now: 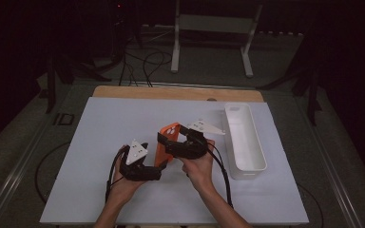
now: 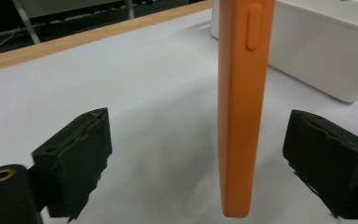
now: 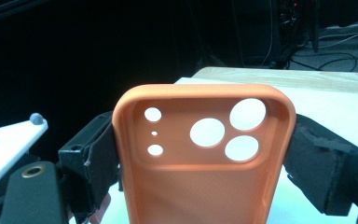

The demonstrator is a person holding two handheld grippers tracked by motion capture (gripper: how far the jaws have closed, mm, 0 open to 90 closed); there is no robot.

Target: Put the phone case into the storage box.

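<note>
- The right gripper [image 1: 171,141] is clamping an orange phone case [image 1: 166,142] across its width, one black pad pressing on each long edge, as the right gripper view shows.
- In that view the orange phone case [image 3: 204,154] is facing the camera with its inner side, the camera cut-outs sitting near its top edge.
- The left gripper [image 1: 158,167] is standing wide open around the lower end of the case; its jaws are spread well apart and neither pad is touching the orange edge.
- In the left gripper view the case [image 2: 240,107] is showing edge-on and upright between the two pads, nearer the right-hand one, with a gap on both sides and a side button near its top.
- The case is hanging clear above the white table mat [image 1: 100,142], roughly at the middle of the table, tilted with its top end leaning away from the person.
- The person's left hand [image 1: 123,183] is gripping the left gripper from below, and the right hand [image 1: 200,166] is carrying the right gripper just beside it.
- A long white bin [image 1: 245,142] is lying on the mat to the right of the hands, apart from the case.
- A wooden table edge [image 1: 180,92] is showing beyond the far side of the mat.
</note>
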